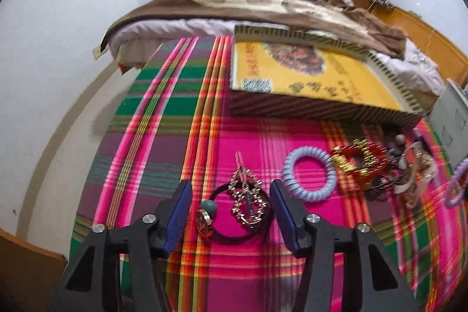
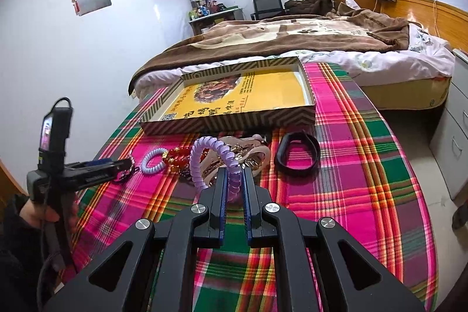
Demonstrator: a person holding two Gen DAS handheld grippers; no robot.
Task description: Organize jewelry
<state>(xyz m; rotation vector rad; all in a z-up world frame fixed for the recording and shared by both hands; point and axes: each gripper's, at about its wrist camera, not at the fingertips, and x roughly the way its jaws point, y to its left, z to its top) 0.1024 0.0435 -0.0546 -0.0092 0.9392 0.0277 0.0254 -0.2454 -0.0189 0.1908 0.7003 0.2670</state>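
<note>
My left gripper is open, its fingers on either side of a black hair tie with a teal bead and a silver chain bracelet on the plaid cloth. A light blue spiral hair tie and a red and gold bead bracelet lie to its right. My right gripper is shut on a purple spiral hair tie, held above the pile. The left gripper shows in the right wrist view. A black band lies right of the pile. A shallow box with a yellow bottom stands behind.
The plaid-covered table stands against a bed with a brown blanket. A grey drawer unit is at the right. The table's left edge is near the white wall.
</note>
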